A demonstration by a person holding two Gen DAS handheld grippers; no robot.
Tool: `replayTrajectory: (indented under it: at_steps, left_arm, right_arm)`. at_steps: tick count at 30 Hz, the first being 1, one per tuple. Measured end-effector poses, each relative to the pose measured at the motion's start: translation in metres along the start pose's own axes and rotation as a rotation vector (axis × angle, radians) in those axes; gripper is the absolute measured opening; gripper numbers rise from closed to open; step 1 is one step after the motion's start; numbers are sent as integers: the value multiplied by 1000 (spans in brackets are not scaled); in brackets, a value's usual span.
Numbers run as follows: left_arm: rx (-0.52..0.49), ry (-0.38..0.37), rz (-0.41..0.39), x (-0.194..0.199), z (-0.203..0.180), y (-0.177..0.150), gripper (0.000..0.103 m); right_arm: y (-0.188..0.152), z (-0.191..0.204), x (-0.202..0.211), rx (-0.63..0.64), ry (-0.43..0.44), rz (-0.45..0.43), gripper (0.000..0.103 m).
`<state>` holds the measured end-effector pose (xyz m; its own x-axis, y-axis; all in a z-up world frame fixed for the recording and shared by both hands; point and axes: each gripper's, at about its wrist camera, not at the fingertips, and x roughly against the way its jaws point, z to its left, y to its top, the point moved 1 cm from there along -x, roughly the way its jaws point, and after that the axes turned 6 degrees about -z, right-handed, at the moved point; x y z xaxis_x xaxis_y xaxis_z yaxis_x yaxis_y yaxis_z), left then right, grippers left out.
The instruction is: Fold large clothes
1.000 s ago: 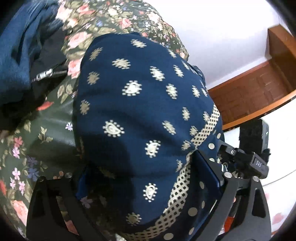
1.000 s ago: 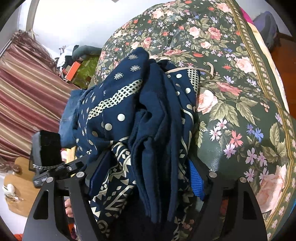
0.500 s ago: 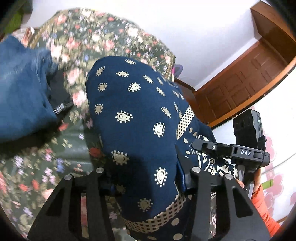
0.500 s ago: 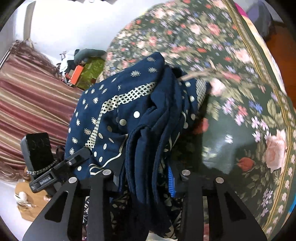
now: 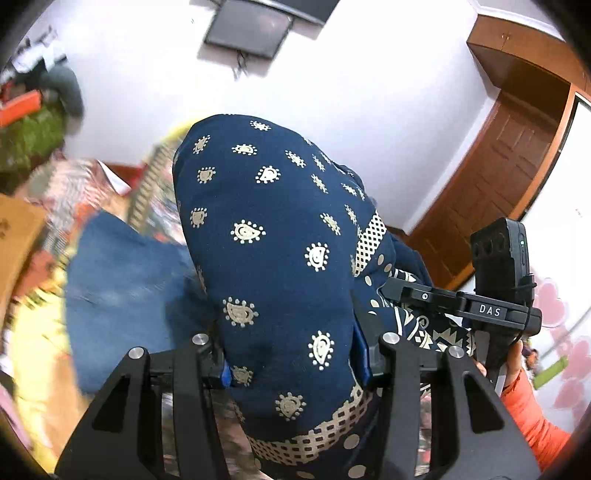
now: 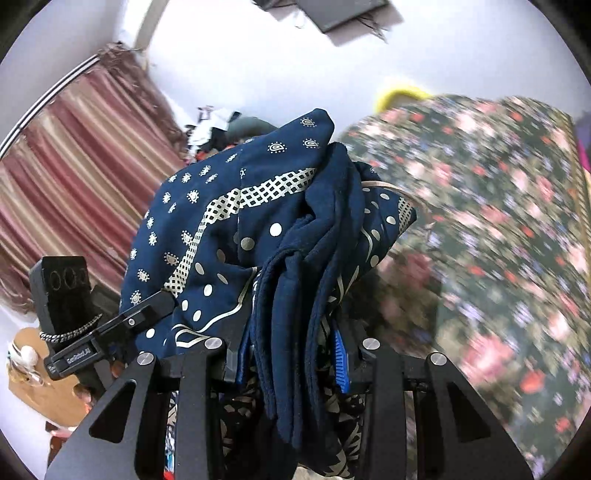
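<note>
A folded navy garment [image 5: 280, 240] with cream paisley dots and a checked band fills the left wrist view. My left gripper [image 5: 295, 365] is shut on it, the cloth bulging up between the blue pads. In the right wrist view the same garment [image 6: 258, 221] hangs in thick folded layers. My right gripper [image 6: 291, 362] is shut on those layers. Both hold it lifted above the floral bedspread [image 6: 498, 240]. The other gripper shows at the edge of each view, at the right of the left wrist view [image 5: 491, 295] and at the left of the right wrist view [image 6: 74, 321].
A blue denim garment [image 5: 125, 295] lies on the bed below left. A wooden door [image 5: 509, 155] and a white wall [image 5: 332, 66] with a dark screen [image 5: 251, 26] stand behind. Striped curtains [image 6: 74, 177] hang at left. Clutter sits beside the bed [image 5: 26, 125].
Both grippers have lifted the folded garment up off the bed and tilted upward. The wall and screen came into view, and the bedspread dropped away.
</note>
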<state>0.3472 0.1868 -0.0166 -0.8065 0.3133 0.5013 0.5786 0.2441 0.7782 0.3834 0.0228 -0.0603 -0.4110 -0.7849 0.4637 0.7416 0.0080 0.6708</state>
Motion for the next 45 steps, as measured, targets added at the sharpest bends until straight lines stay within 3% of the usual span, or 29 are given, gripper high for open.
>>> replayTrajectory:
  at_steps: [6, 12, 20, 25, 32, 37, 40, 42, 45]
  left_arm:
    - [-16, 96, -36, 13, 50, 25, 48]
    - [26, 158, -18, -11, 113, 34, 48]
    - [180, 225, 140, -80, 201, -14, 50]
    - [239, 171, 92, -75, 215, -30, 58]
    - [154, 351, 49, -39, 184, -32, 61]
    - [-1, 476, 2, 7, 139, -29, 61]
    - [-138, 562, -67, 45, 99, -33, 61]
    - [-200, 586, -131, 77, 69, -37, 61]
    - [-225, 563, -219, 120, 31, -41, 61]
  right_arm:
    - [11, 25, -66, 30, 35, 6, 32]
    - [5, 21, -130, 7, 32, 42, 32]
    - [-33, -10, -205, 95, -144, 134, 33]
    - [-35, 4, -189, 182, -175, 132, 40]
    - [-40, 39, -133, 316, -257, 68, 40]
    - [-37, 69, -77, 324, -227, -12, 40]
    - [-36, 95, -34, 338, -176, -80, 40]
    - [-37, 115, -9, 368, -151, -126, 40]
    - [-44, 142, 29, 419, -117, -190, 41]
